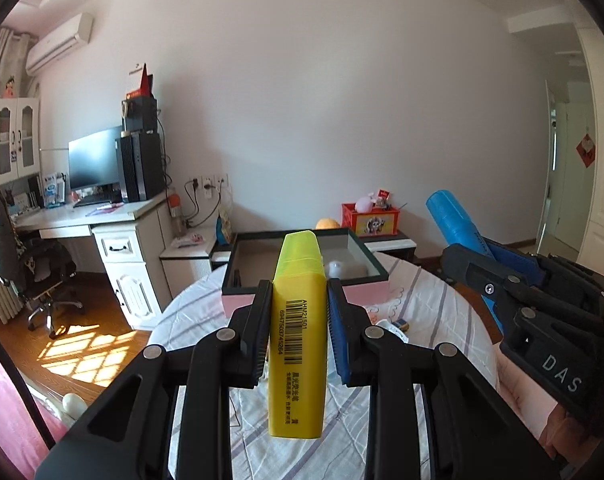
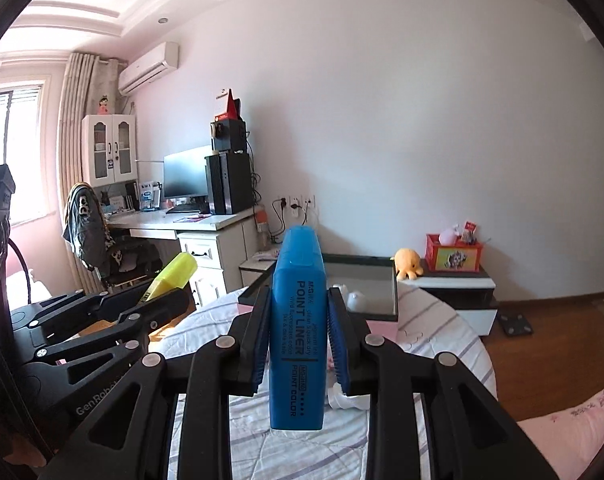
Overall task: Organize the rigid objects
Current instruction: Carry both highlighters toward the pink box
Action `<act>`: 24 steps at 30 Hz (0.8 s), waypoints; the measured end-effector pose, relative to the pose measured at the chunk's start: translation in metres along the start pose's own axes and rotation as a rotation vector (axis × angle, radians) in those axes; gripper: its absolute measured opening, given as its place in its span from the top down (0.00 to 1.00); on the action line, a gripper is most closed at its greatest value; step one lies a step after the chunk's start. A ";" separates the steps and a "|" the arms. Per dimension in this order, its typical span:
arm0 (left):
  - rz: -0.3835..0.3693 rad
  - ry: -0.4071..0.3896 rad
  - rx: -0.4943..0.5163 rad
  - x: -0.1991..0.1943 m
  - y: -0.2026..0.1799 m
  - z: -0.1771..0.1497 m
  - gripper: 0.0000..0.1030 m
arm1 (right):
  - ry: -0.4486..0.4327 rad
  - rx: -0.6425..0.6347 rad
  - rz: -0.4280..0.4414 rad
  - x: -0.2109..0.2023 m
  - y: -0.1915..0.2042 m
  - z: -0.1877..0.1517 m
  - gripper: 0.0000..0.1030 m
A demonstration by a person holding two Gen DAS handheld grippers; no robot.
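My left gripper (image 1: 299, 296) is shut on a yellow highlighter (image 1: 298, 332), cap pointing away, held up above the round table (image 1: 434, 308). My right gripper (image 2: 299, 300) is shut on a blue highlighter (image 2: 297, 328) marked POINT LINER, held the same way. Each shows in the other's view: the right gripper with the blue highlighter (image 1: 458, 220) at the right of the left wrist view, the left gripper with the yellow highlighter (image 2: 172, 276) at the left of the right wrist view. Beyond both lies an open box (image 1: 366, 252) with pink sides and a dark rim, something white inside it.
The table wears a white striped cloth with small bits (image 1: 398, 324) and crumpled white paper (image 2: 348, 398) on it. Behind stand a desk (image 1: 98, 216) with monitor, a chair (image 1: 26, 264), a low cabinet (image 2: 458, 284) bearing a red box and an orange plush toy (image 2: 408, 262).
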State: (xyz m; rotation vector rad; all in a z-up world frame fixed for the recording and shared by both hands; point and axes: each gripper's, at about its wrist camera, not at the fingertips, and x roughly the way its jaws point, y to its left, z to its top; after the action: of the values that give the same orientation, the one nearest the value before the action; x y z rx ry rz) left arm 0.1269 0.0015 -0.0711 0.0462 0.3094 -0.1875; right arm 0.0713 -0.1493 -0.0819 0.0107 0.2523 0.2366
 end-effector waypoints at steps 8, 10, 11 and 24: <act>0.020 -0.089 0.006 -0.043 0.004 0.012 0.74 | -0.070 -0.043 -0.013 -0.028 0.022 0.013 0.73; 0.022 -0.095 0.007 -0.046 0.006 0.013 0.74 | -0.067 -0.046 -0.011 -0.029 0.024 0.014 0.73; 0.023 -0.097 0.006 -0.048 0.007 0.013 0.74 | -0.067 -0.046 -0.014 -0.029 0.024 0.014 0.73; 0.079 -0.073 -0.001 -0.017 0.022 0.018 0.74 | -0.029 -0.044 -0.002 -0.001 0.013 0.015 0.73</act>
State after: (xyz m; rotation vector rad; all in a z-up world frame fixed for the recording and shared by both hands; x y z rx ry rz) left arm 0.1203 0.0244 -0.0480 0.0502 0.2343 -0.1106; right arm 0.0710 -0.1365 -0.0666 -0.0292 0.2186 0.2398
